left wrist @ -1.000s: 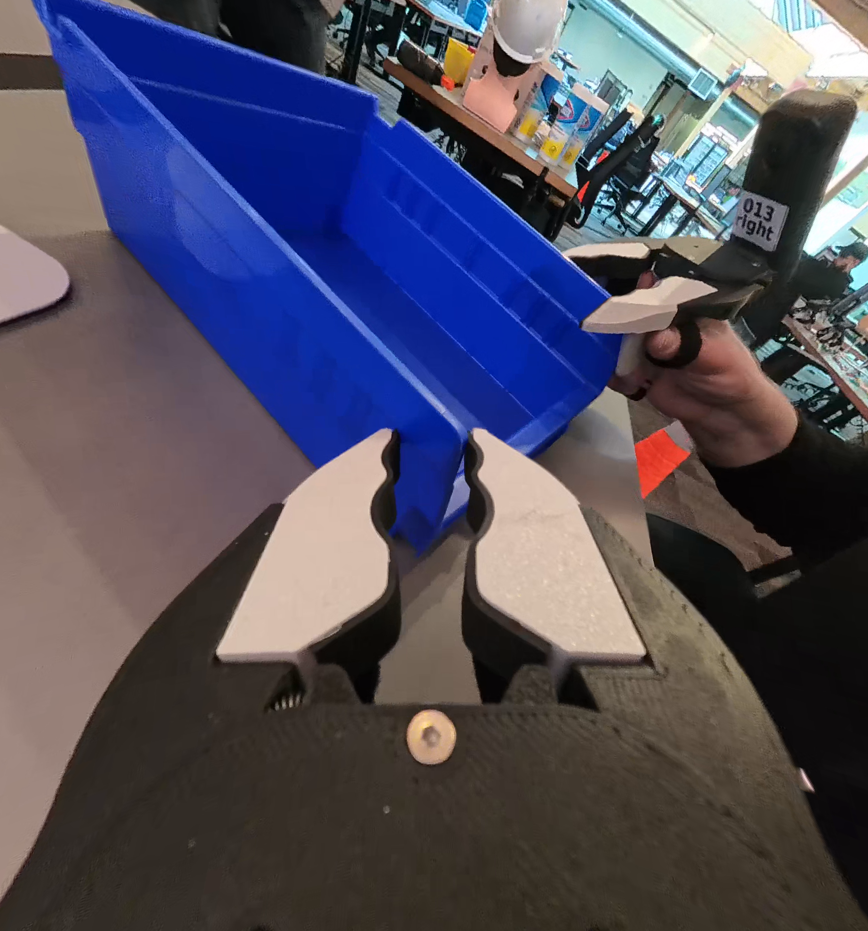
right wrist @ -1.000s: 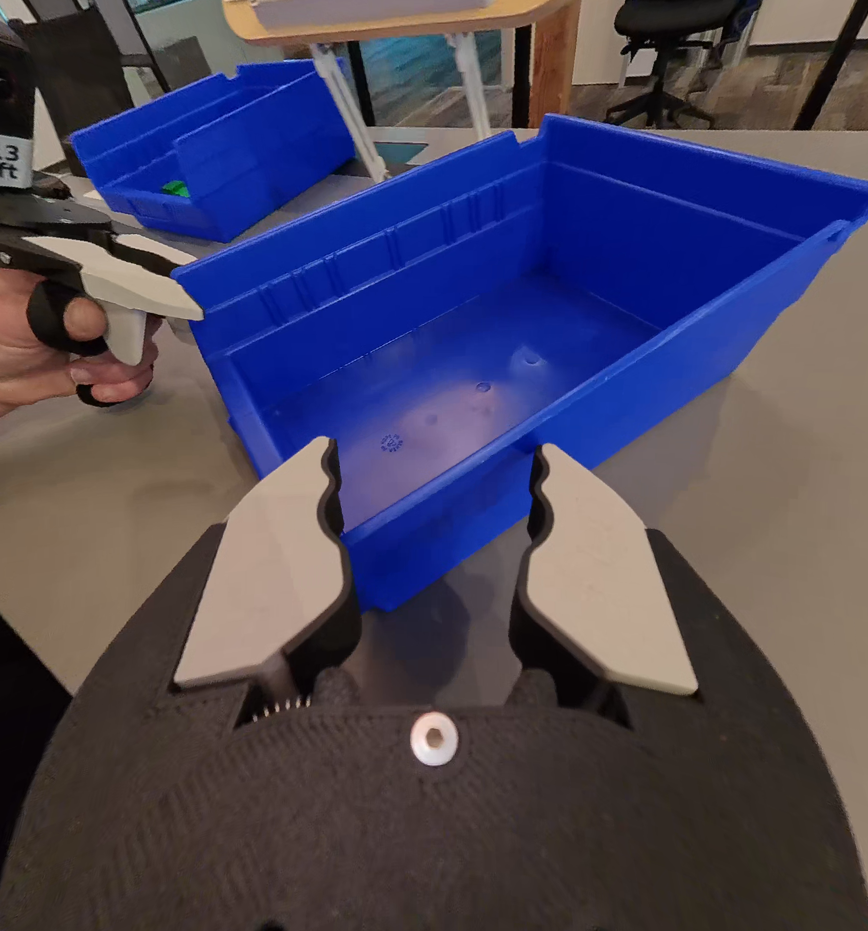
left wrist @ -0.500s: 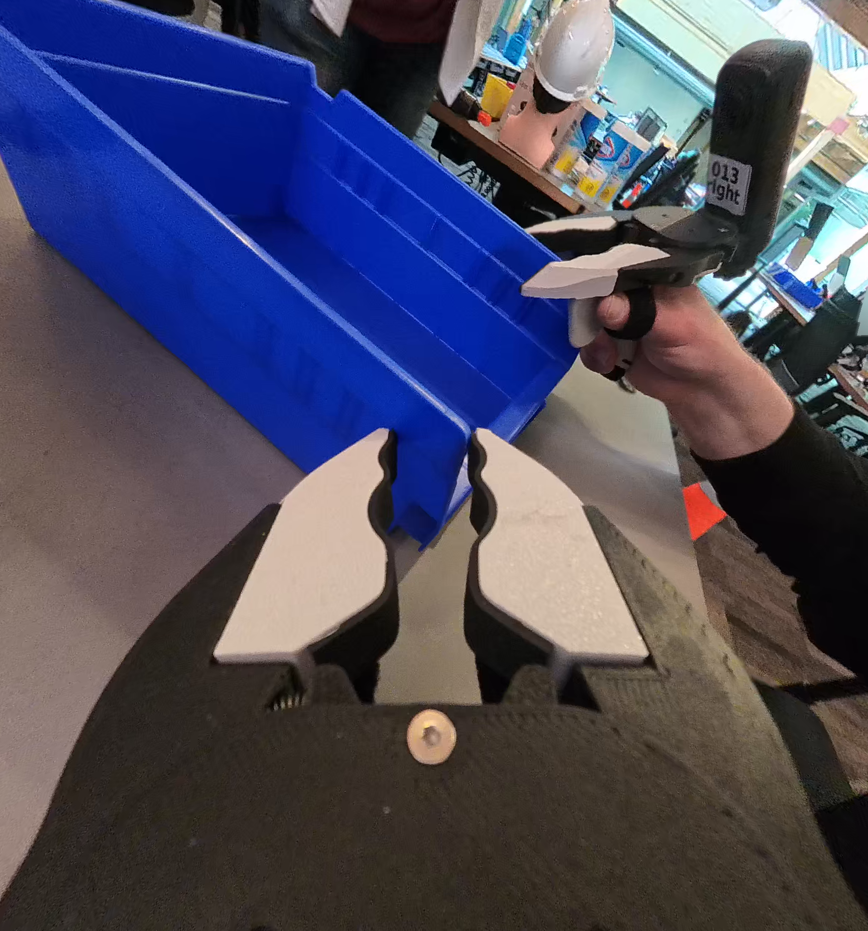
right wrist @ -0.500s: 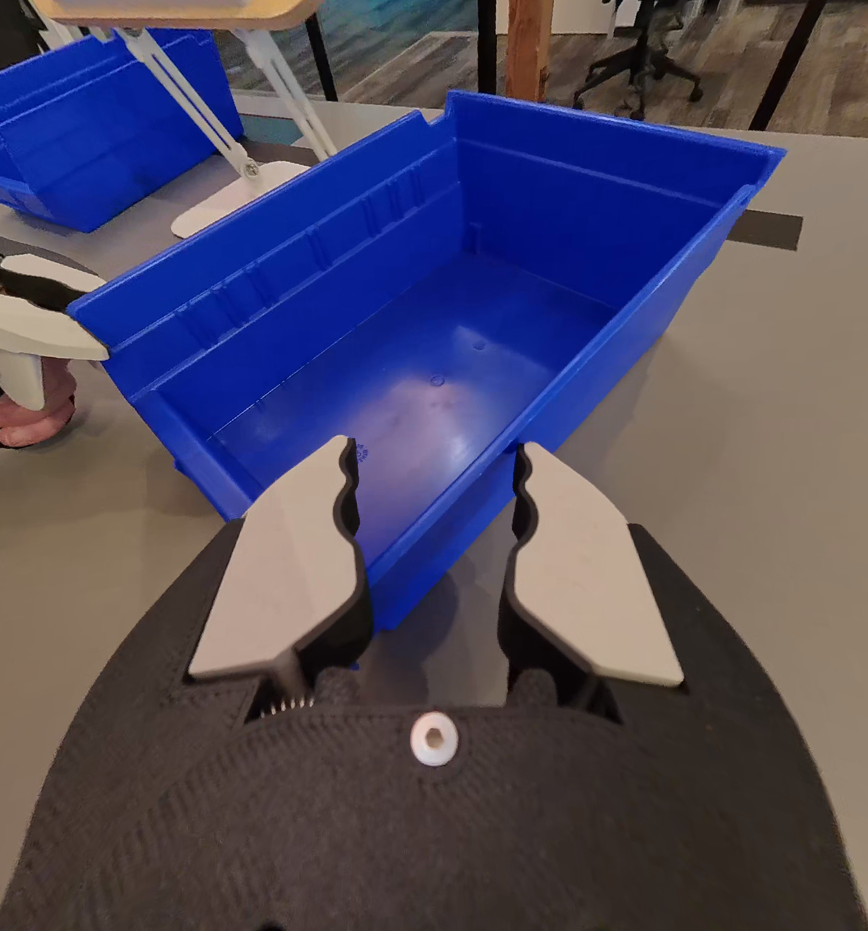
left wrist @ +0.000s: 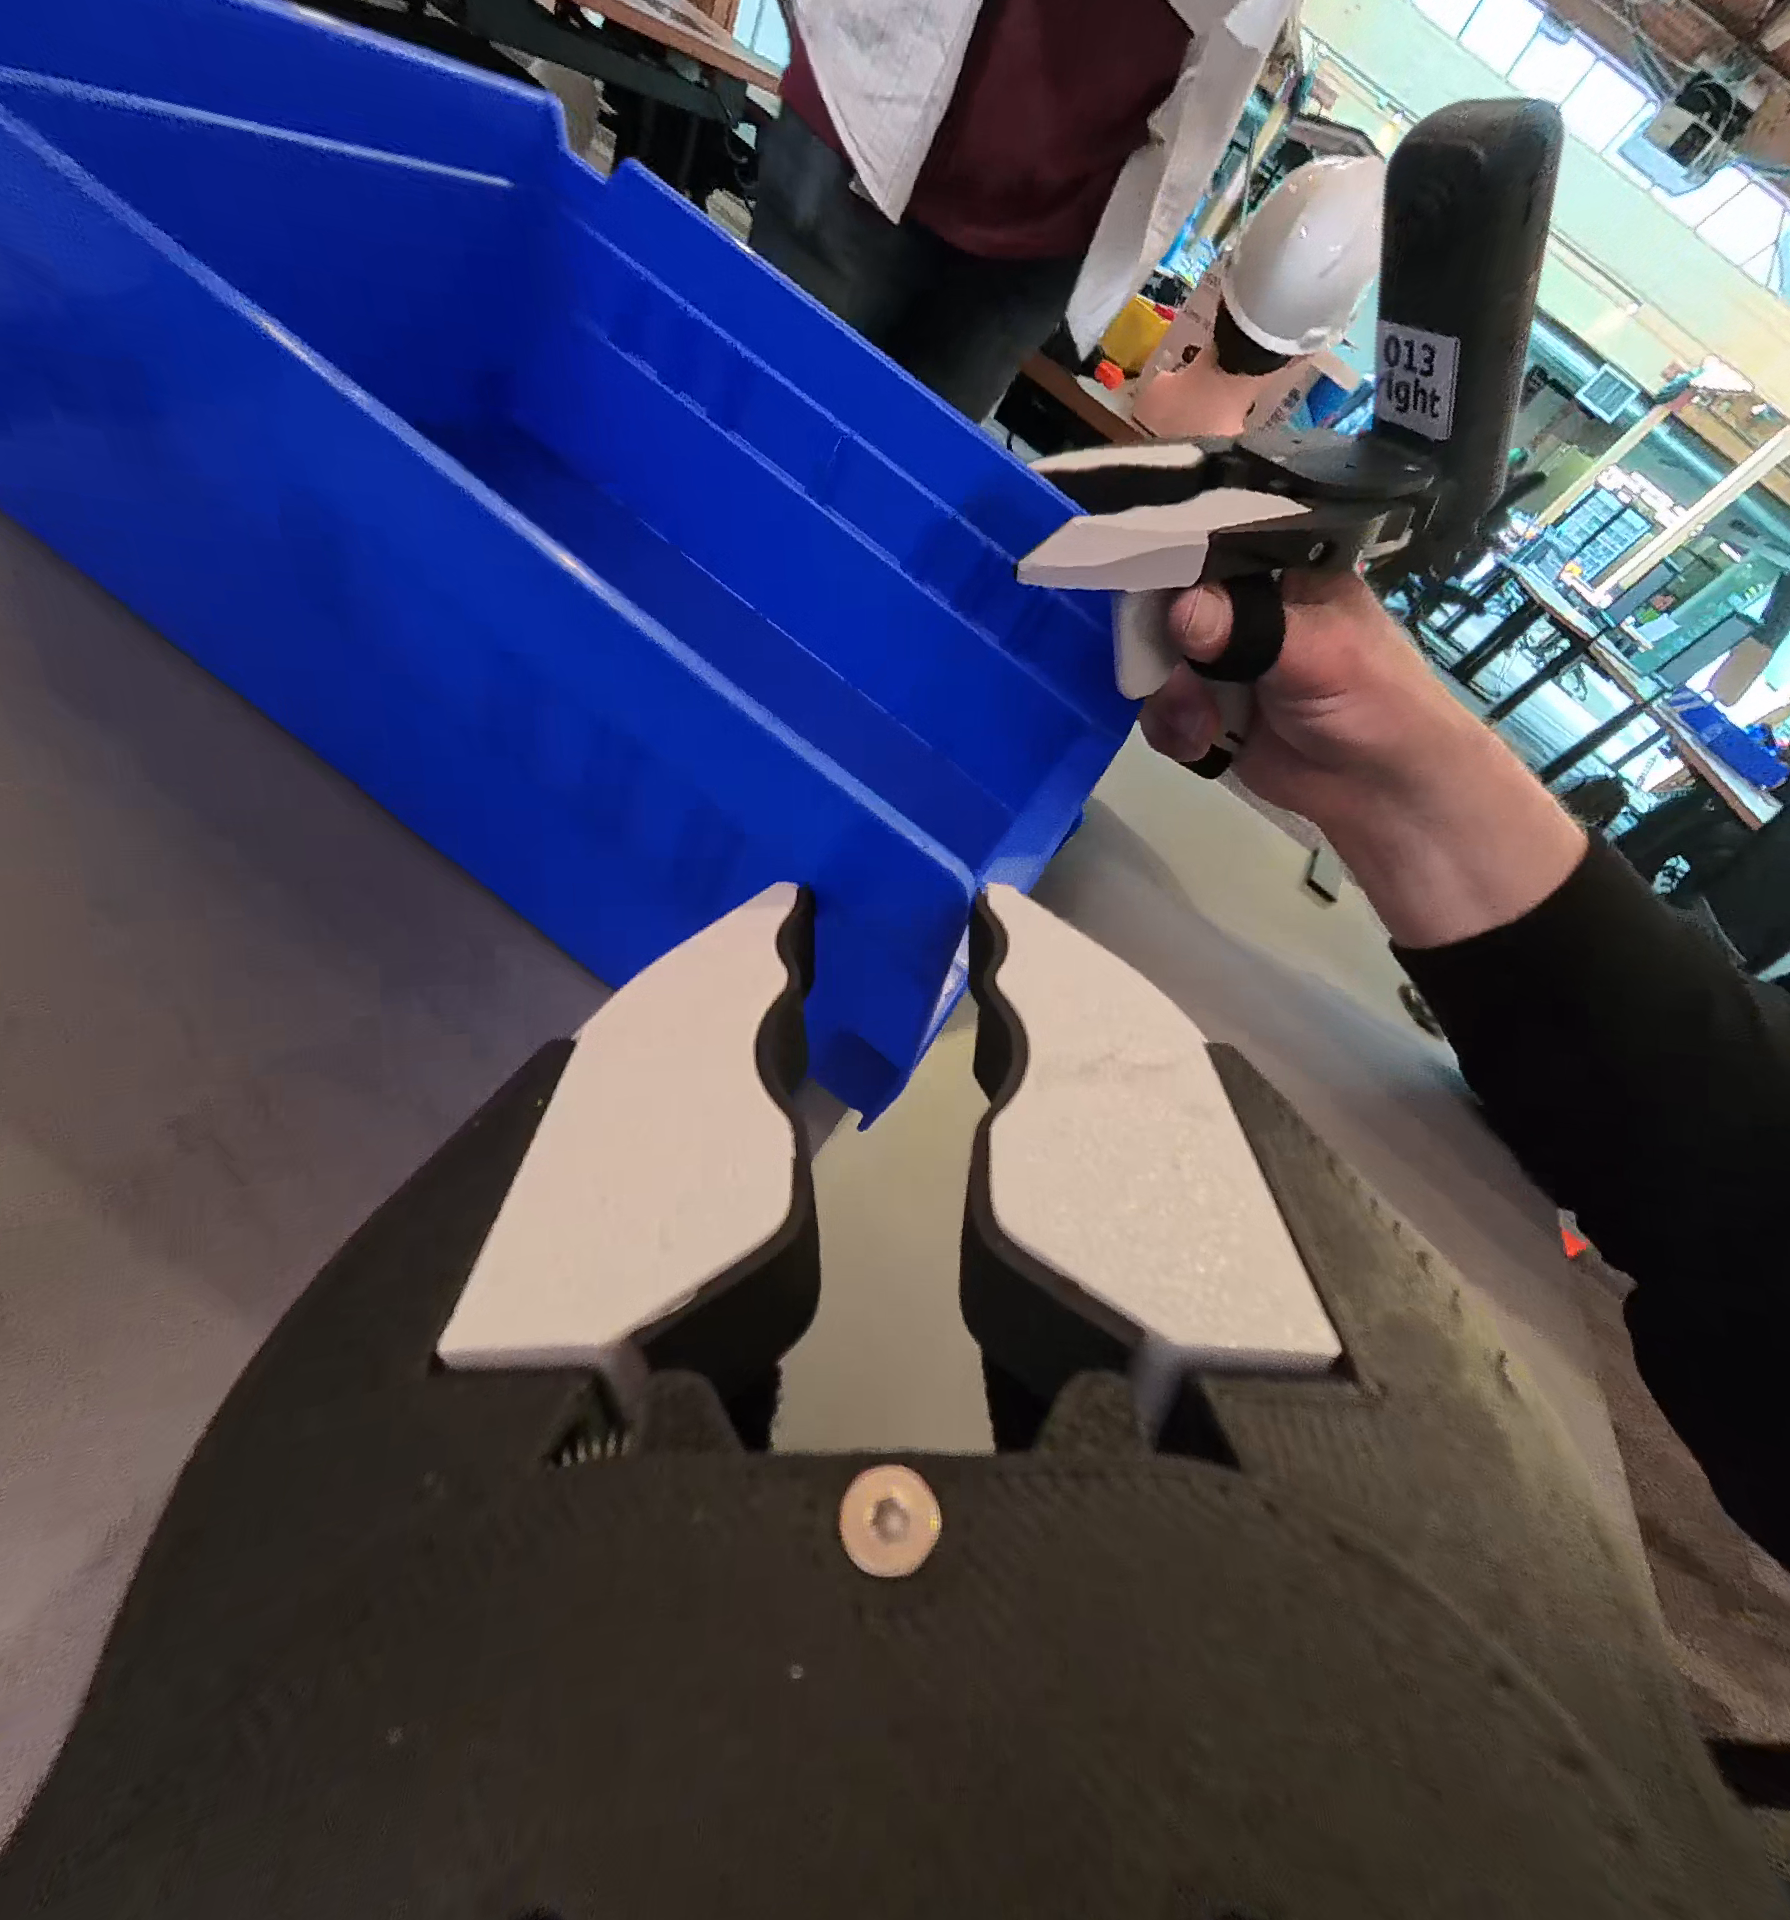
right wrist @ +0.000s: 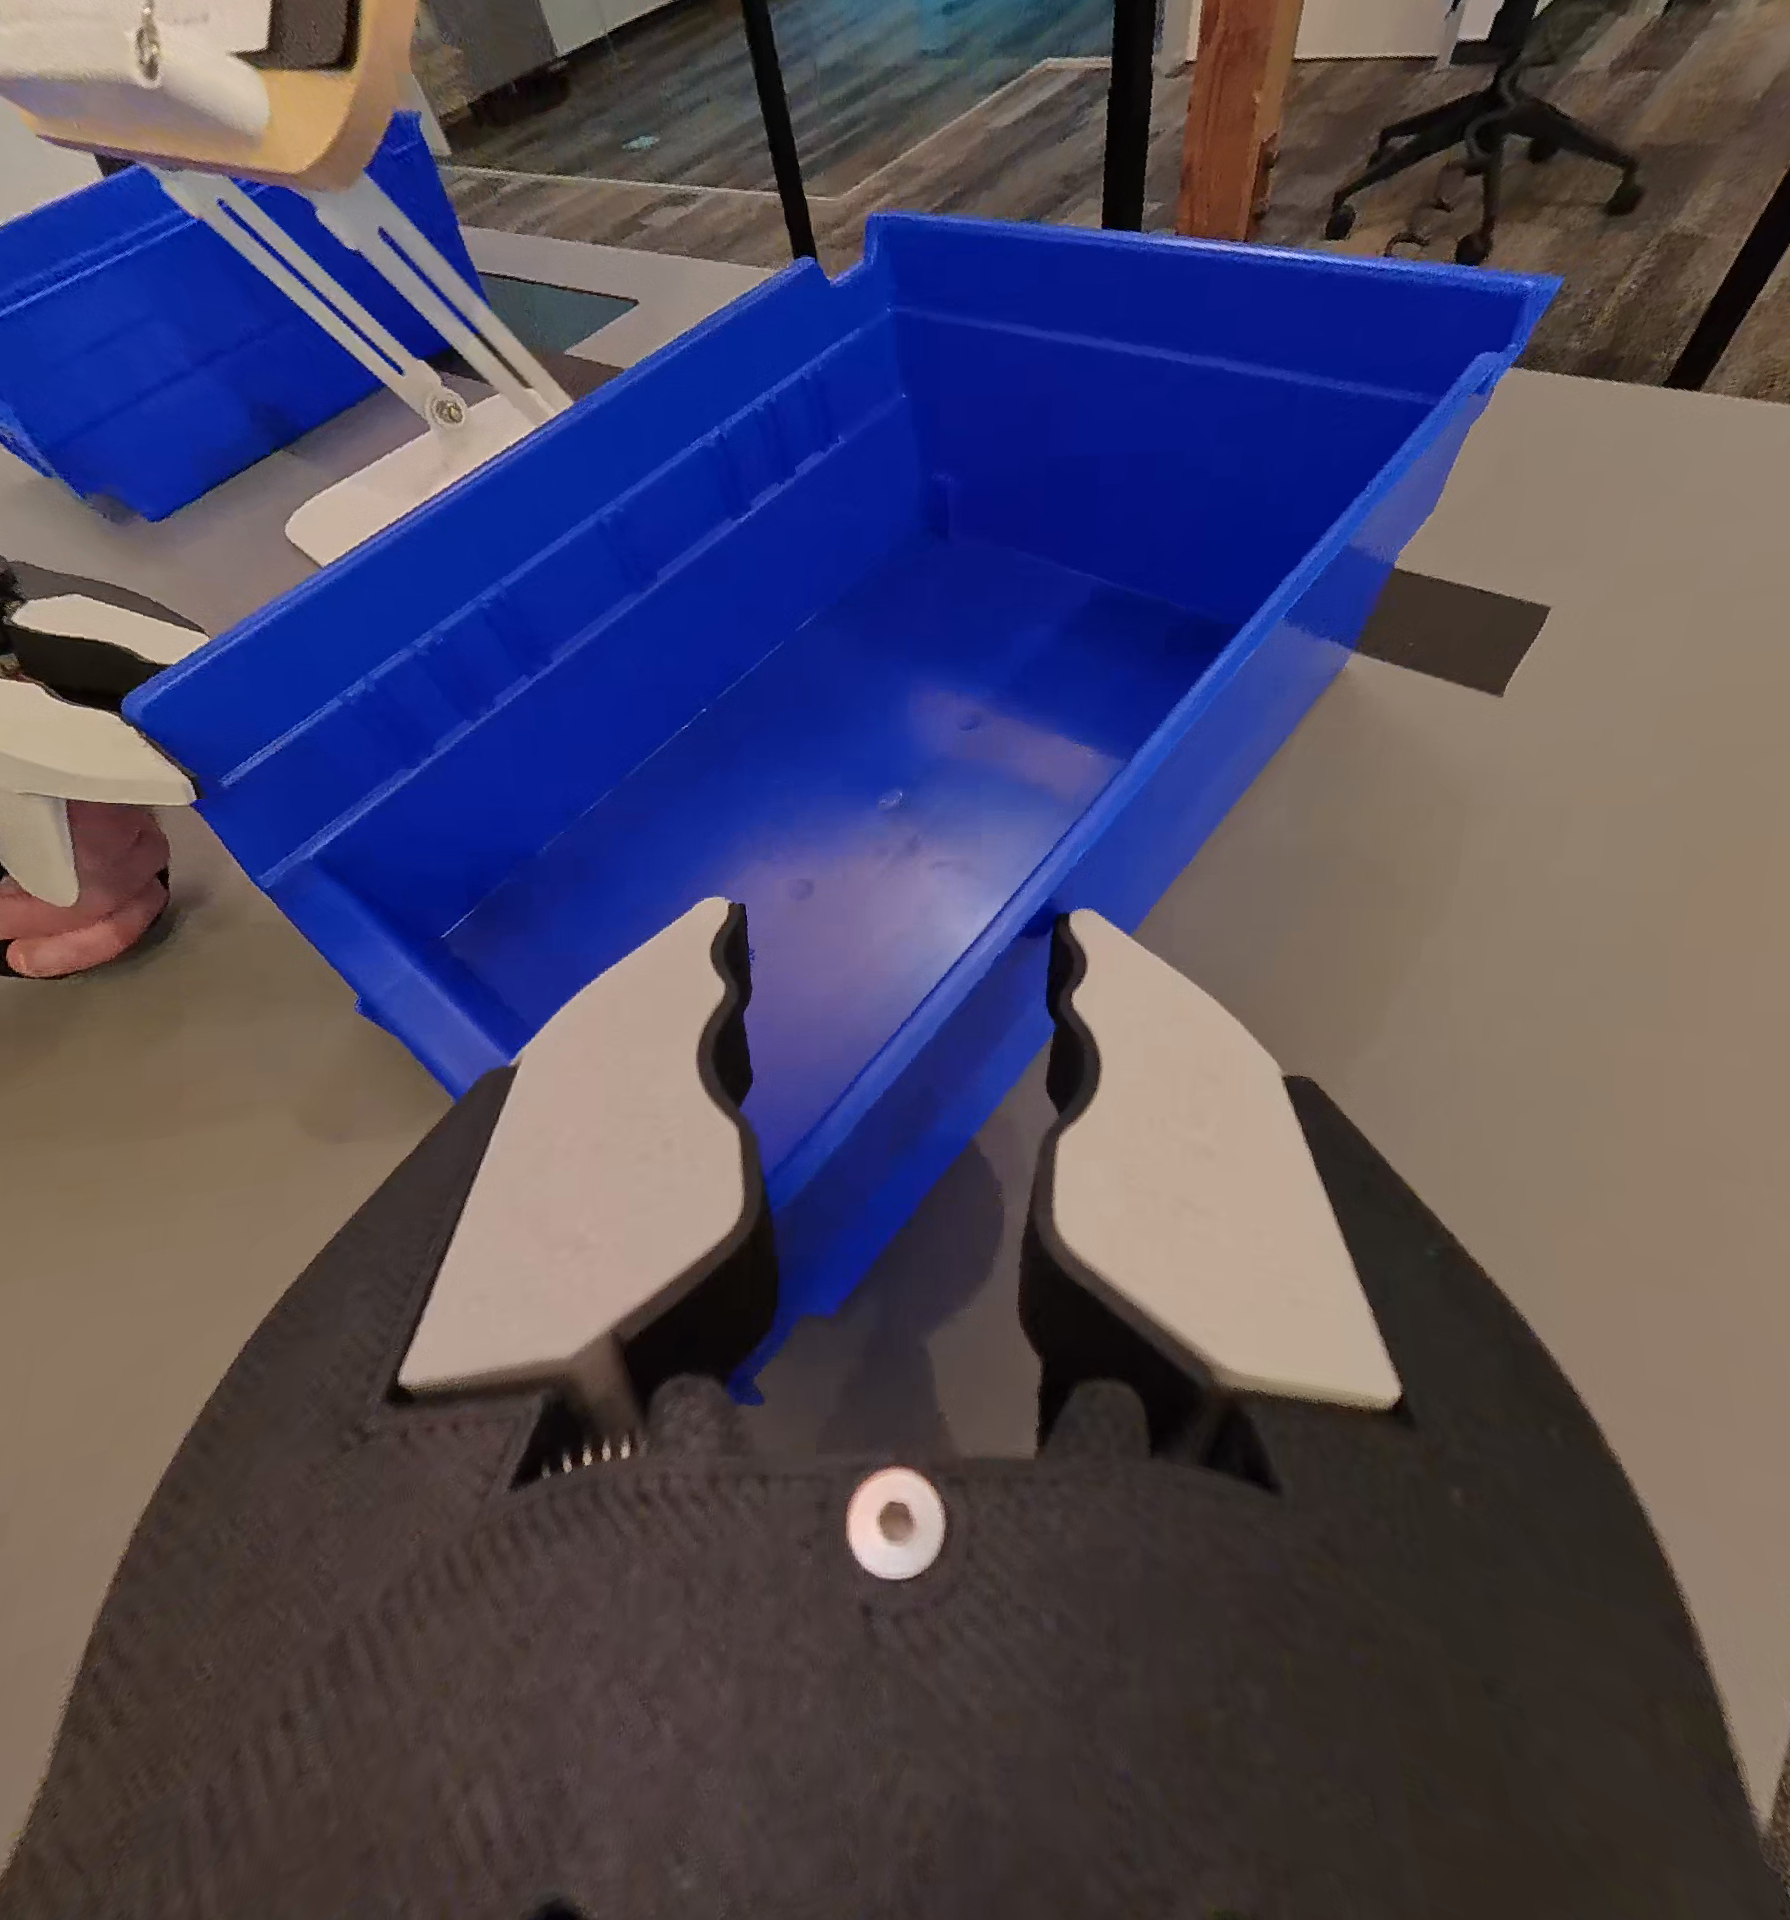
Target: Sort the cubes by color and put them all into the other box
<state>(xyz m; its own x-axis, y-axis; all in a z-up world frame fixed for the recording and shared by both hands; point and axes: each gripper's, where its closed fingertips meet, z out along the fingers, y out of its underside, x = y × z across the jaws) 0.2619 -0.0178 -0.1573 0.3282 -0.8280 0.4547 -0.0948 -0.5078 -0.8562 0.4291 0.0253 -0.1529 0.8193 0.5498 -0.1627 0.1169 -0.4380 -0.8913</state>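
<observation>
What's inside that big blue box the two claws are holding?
Nothing: the blue box shows only its bare floor, with no cubes. The right gripper's fingers hide a small strip of floor near the front corner.

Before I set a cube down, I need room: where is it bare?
Bare: the floor of the near blue bin, and grey table right of it up to the black tape. Crowded: the bin's near corners, straddled by both grippers' fingers.

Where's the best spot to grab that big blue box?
Probably the thin top rim of the blue box at a near corner, coming from the open near end. The walls are thin and upright, so a gripper slips over them; the left gripper already straddles one corner.
</observation>
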